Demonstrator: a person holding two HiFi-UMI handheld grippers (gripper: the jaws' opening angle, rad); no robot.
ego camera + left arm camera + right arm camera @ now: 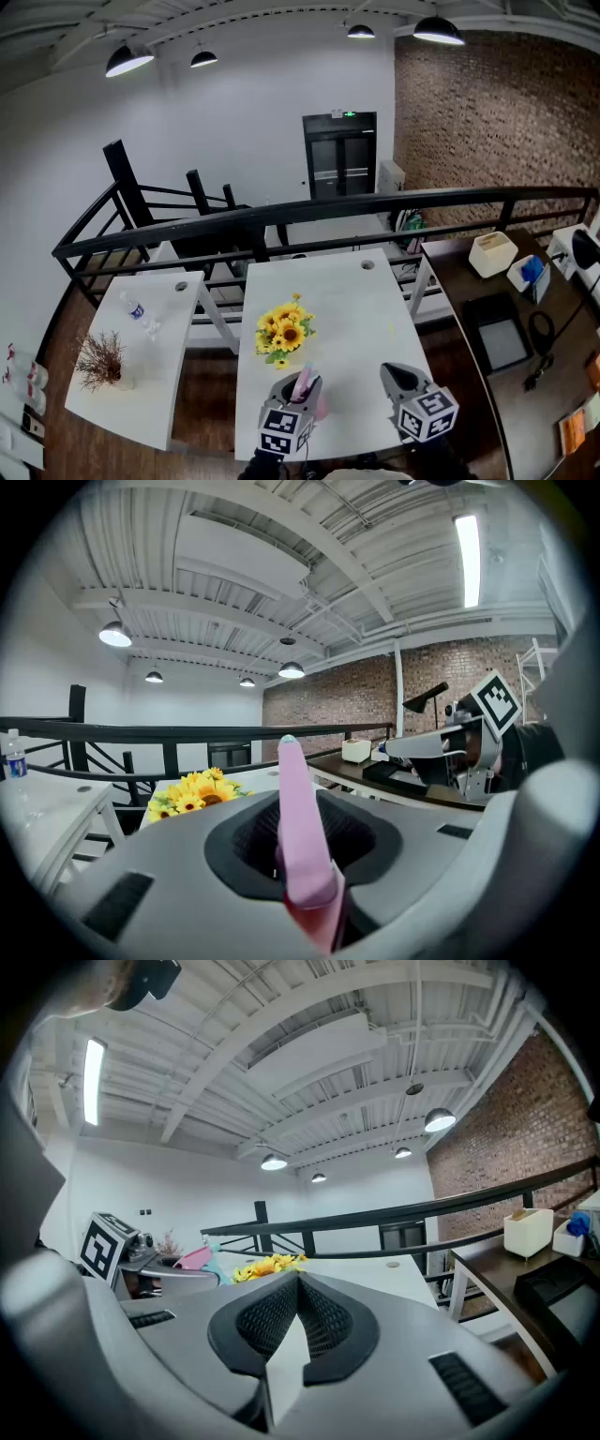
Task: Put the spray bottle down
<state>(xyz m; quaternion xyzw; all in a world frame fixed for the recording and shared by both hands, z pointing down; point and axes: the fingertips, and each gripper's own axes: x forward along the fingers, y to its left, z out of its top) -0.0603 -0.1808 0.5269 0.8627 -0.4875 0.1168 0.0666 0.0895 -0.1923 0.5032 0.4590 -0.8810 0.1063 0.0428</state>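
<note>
Head view: at the lower middle of the frame the left tool (300, 382) is closed on the pink bottle (304, 387), which is gripped between the jaws and sticks out past their tips. It seems to be held clear of the white table (366, 309), over the near end, with the sunflowers (284, 333) just beyond it towards the centre of the frame. The right tool (401, 377), lower right, carries nothing; its own view shows the jaw tips meeting with nothing between them.

The step in hand is the set-down, and it looks not yet begun. Whether the bottle's base points straight down cannot be told here, so I would level it first. The bare patch between the flowers and the table's near edge looks the safest spot: lower slowly there and wait until the base sits flat before easing the jaws apart. Letting go early risks a drop or a topple. Then draw the left tool straight back towards the bottom of the frame, so neither pad drags the bottle over. The right tool is best held where it is, apart from the bottle.
</note>
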